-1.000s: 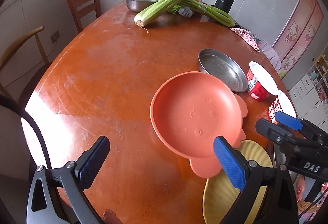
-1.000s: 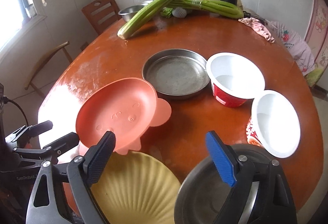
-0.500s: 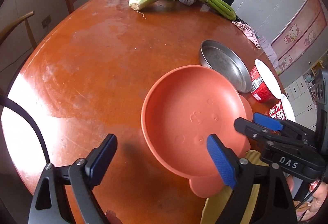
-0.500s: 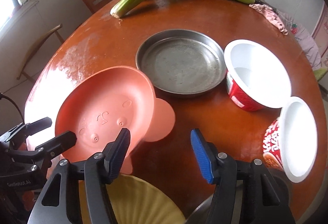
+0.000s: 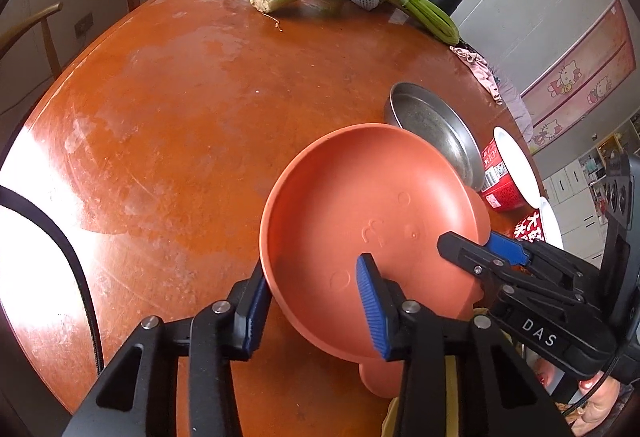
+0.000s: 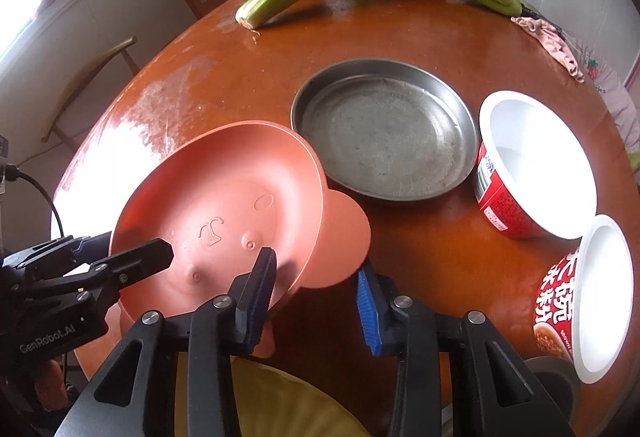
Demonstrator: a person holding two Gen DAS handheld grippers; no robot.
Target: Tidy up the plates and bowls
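Between both grippers' fingers (image 5: 370, 311), orange plate (image 5: 360, 213)

Steel pan (image 6: 386, 133) behind pig plate (image 6: 216, 221)

I get bright daylight from a window (image 6: 28, 1) at my left, and it burns out to white glare on the near-left edge of the worktop (image 5: 36, 221). The polished top shows hazy reflections. Both views are sharp, with strong fisheye bending and black vignette corners. Shadows are soft and short.
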